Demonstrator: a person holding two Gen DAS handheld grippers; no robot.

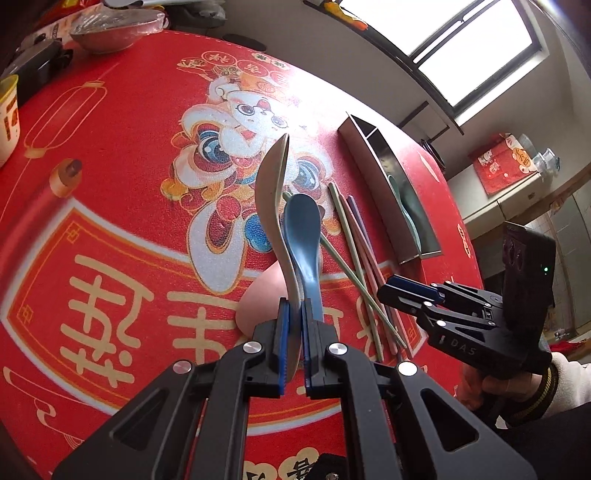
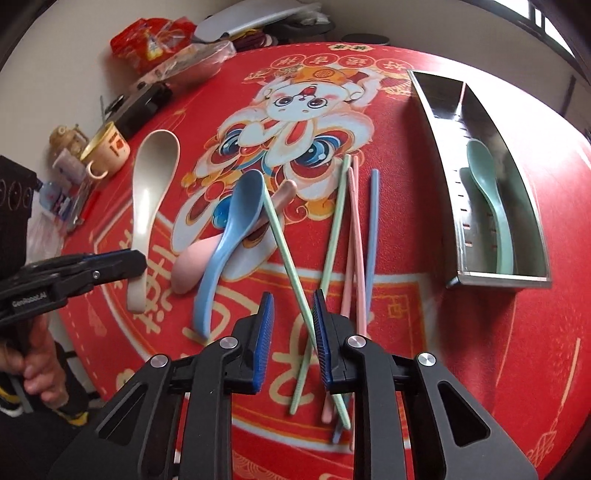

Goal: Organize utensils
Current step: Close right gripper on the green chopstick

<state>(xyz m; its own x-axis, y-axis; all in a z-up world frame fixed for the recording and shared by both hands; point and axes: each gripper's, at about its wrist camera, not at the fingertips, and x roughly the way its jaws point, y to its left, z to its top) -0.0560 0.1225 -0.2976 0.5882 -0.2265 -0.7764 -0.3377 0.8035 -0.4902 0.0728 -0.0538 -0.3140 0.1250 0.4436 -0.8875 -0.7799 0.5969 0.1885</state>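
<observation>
My left gripper (image 1: 293, 308) is shut on the handle of a beige spoon (image 1: 271, 177), which is lifted off the red tablecloth; the right wrist view shows the same grip (image 2: 138, 264). Under it lie a blue spoon (image 2: 236, 221) and a pink spoon (image 2: 192, 262), crossed. My right gripper (image 2: 291, 310) is low over the chopsticks (image 2: 354, 240). A green chopstick (image 2: 288, 258) runs between its jaws, close to the right pad, and the left pad stands apart from it. A teal spoon (image 2: 487, 184) lies in the steel tray (image 2: 495, 278) at the right.
A cup (image 2: 107, 151), a black device (image 2: 144, 103), a covered bowl (image 1: 114, 29) and a red snack bag (image 2: 151, 40) line the table's far and left edges. A person's hand (image 2: 40, 369) holds the left gripper's handle.
</observation>
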